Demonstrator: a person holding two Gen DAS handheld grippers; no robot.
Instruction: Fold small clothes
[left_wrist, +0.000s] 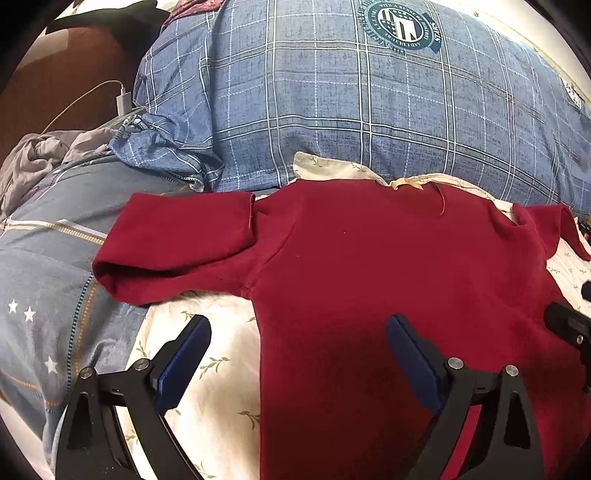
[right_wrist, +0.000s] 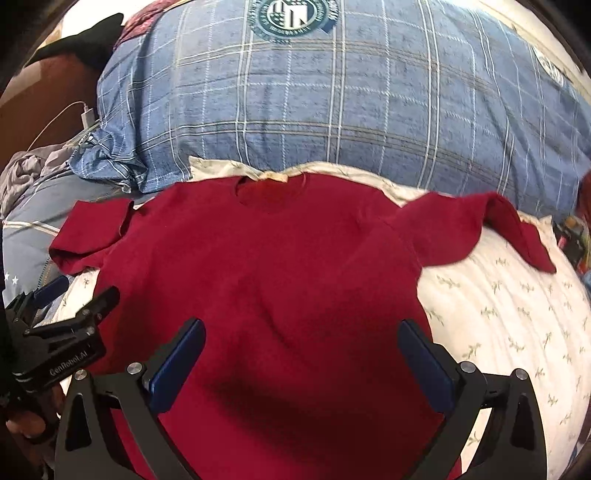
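The red T-shirt (right_wrist: 266, 266) lies flat, unfolded, ahead of both your grippers; left gripper (left_wrist: 299, 354) and right gripper (right_wrist: 303, 358) gape empty. Pinch a sleeve next.

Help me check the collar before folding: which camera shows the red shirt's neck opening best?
The right wrist view: the neck opening of the red shirt shows as a clear curve. The left wrist view shows it flattened, edge-on.
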